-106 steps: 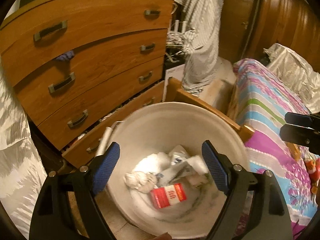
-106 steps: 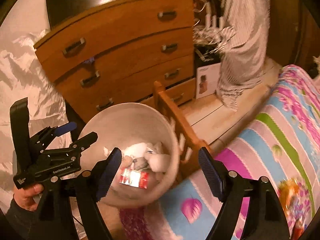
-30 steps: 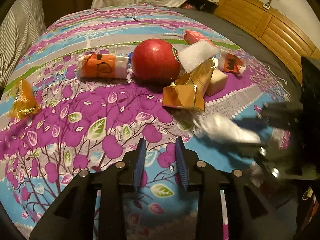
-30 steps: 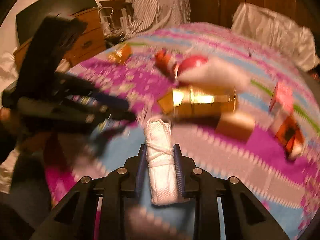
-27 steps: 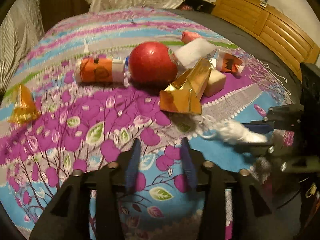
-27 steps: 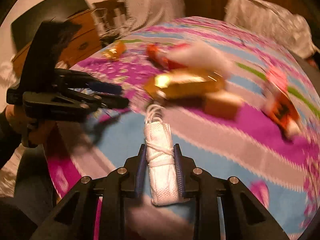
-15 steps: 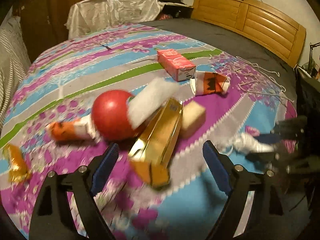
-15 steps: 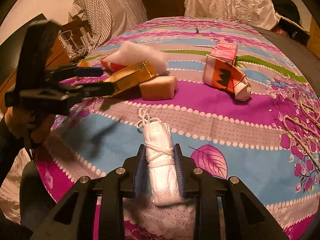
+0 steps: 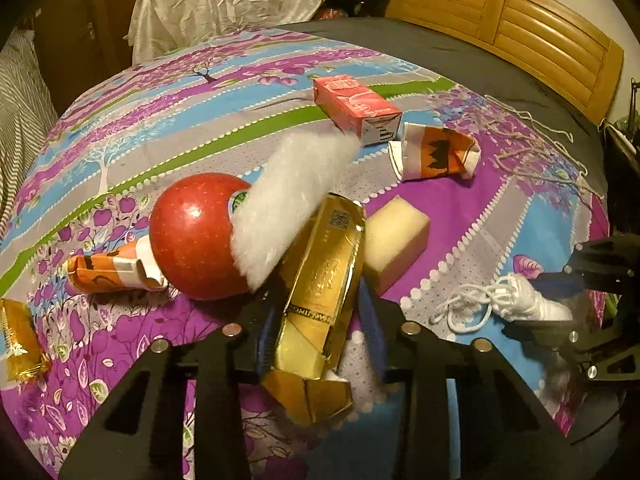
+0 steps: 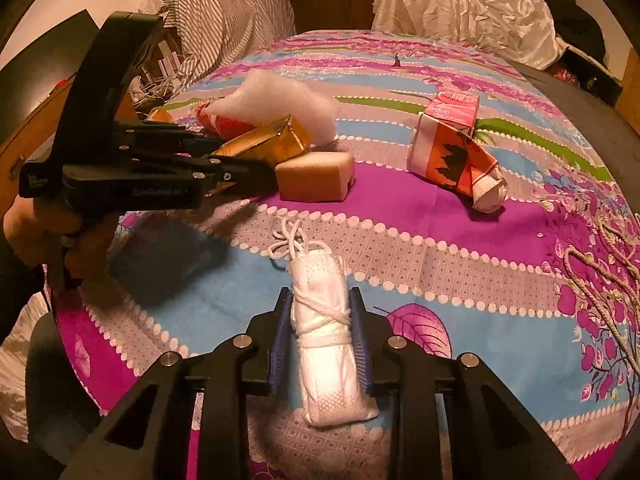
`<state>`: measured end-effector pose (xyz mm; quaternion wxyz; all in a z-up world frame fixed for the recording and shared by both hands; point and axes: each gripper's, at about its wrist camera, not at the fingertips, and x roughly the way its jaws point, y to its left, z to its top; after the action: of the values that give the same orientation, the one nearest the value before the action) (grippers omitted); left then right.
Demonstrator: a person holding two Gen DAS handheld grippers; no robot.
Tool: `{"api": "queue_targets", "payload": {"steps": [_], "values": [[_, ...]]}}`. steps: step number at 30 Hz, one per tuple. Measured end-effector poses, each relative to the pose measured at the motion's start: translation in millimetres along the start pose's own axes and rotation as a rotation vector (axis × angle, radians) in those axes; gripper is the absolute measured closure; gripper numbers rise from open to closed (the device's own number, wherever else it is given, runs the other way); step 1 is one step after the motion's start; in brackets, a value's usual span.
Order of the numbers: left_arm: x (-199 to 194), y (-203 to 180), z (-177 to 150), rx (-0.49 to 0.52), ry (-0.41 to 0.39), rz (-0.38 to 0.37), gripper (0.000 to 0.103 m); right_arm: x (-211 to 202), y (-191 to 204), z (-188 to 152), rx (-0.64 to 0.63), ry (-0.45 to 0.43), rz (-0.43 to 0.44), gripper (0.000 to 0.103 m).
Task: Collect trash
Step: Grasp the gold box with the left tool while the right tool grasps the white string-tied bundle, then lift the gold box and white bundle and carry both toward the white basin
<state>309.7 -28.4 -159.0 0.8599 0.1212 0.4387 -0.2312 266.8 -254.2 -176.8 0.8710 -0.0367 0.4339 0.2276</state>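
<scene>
My left gripper had its pads blurred, jaws closing on the gold box; whether they pressed it I could not tell. The box's far end lay under the white fluff, itself smeared. The fluff also covered part of the apple, whose sticker was unreadable. The apple hid one end of the orange carton. The gold wrapper was cut off by the left edge. My right gripper was cropped at the right edge, hiding the rear of the white bundle.
</scene>
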Motion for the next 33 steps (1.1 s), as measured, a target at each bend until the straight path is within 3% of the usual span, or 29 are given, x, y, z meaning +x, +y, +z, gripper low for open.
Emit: {"api": "queue_targets", "payload": {"steps": [4, 9, 15, 24, 33], "values": [[-13.6, -4.1, -11.5, -0.012, -0.029, 0.020, 0.077, -4.6, 6.2, -6.5, 0.020, -0.043, -0.029, 0.075], [-44.6, -6.0, -34.7, -0.053, -0.096, 0.061, 0.078, -18.9, 20.3, -15.5, 0.052, -0.131, -0.054, 0.076], [-94.4, -12.6, -56.8, -0.156, -0.226, 0.117, 0.078, -54.6, 44.3, -11.0, 0.056, -0.275, -0.118, 0.076], [-169.9, -35.5, -66.9, -0.277, -0.450, 0.276, 0.078, -130.0, 80.8, 7.6, 0.048, -0.508, -0.245, 0.075], [-207.9, -44.6, -74.1, -0.332, -0.558, 0.374, 0.078, -173.9, 109.5, 7.4, 0.045, -0.610, -0.305, 0.075]]}}
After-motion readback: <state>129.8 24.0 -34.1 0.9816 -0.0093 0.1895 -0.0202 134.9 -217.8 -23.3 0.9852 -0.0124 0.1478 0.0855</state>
